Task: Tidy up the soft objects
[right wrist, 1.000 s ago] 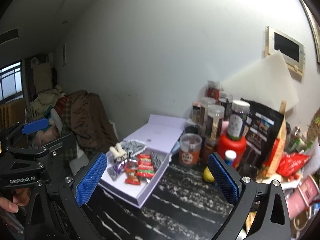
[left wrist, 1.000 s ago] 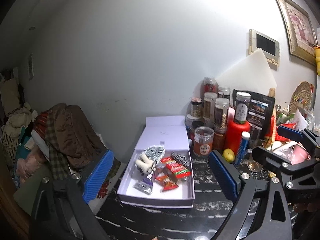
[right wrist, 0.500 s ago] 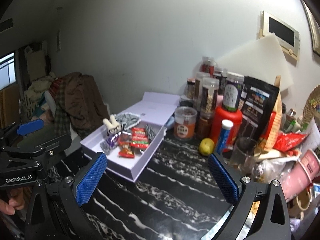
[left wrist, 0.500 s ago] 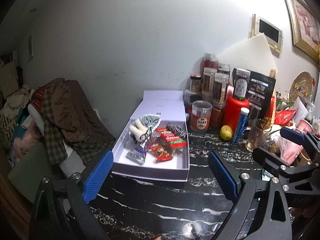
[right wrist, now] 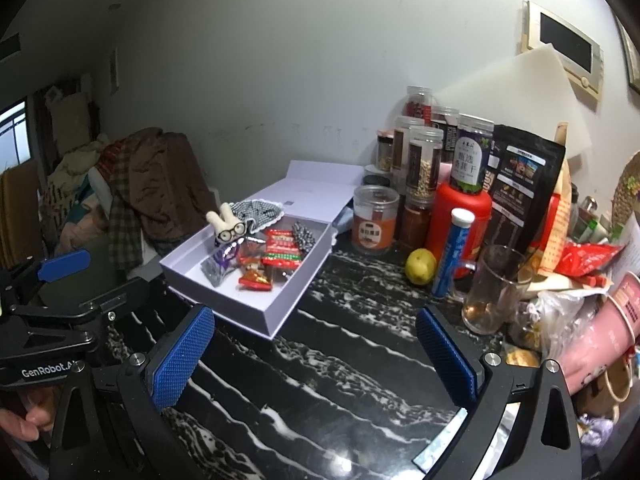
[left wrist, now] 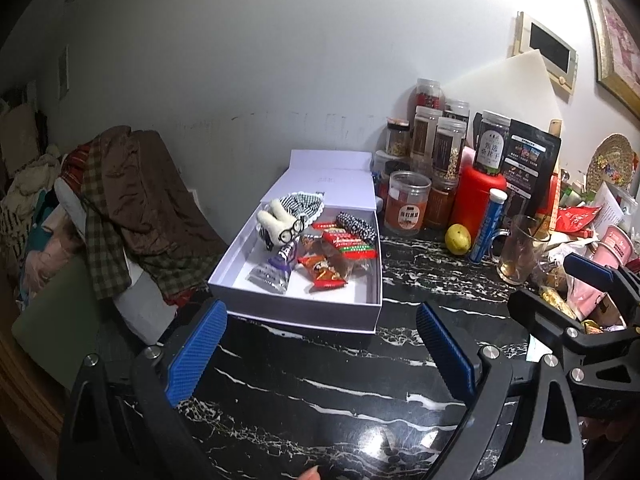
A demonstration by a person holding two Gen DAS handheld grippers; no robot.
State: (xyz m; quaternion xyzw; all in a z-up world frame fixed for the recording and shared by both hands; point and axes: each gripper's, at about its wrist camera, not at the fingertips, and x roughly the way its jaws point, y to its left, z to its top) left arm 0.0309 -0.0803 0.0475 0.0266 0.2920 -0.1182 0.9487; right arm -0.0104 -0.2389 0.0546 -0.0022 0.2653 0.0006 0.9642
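An open white box (left wrist: pixel 240 258) (right wrist: pixel 288 304) lies on the black marble counter (left wrist: pixel 328 392). In it are a small white plush rabbit with glasses (left wrist: pixel 280 224) (right wrist: pixel 225 227), a checked cloth (left wrist: pixel 300 204) (right wrist: pixel 256 210), a black-and-white patterned roll (left wrist: pixel 358 226) (right wrist: pixel 304 236), red snack packets (left wrist: pixel 344 244) (right wrist: pixel 282 250) and a silver sachet (left wrist: pixel 270 276). My left gripper (left wrist: pixel 320 352) is open and empty, short of the box's near wall. My right gripper (right wrist: pixel 316 356) is open and empty over the counter, right of the box.
Jars (right wrist: pixel 424 164), a red canister (right wrist: pixel 464 216), a blue tube (right wrist: pixel 454 252), a lemon (right wrist: pixel 420 266), a glass mug (right wrist: pixel 496 288) and bags crowd the back right. Clothes (left wrist: pixel 120 200) are piled left of the counter. A pink cup (right wrist: pixel 608 344) lies at the right.
Both grippers have pulled back from the box and tilted down, so more counter shows in front. Both stay open and empty.
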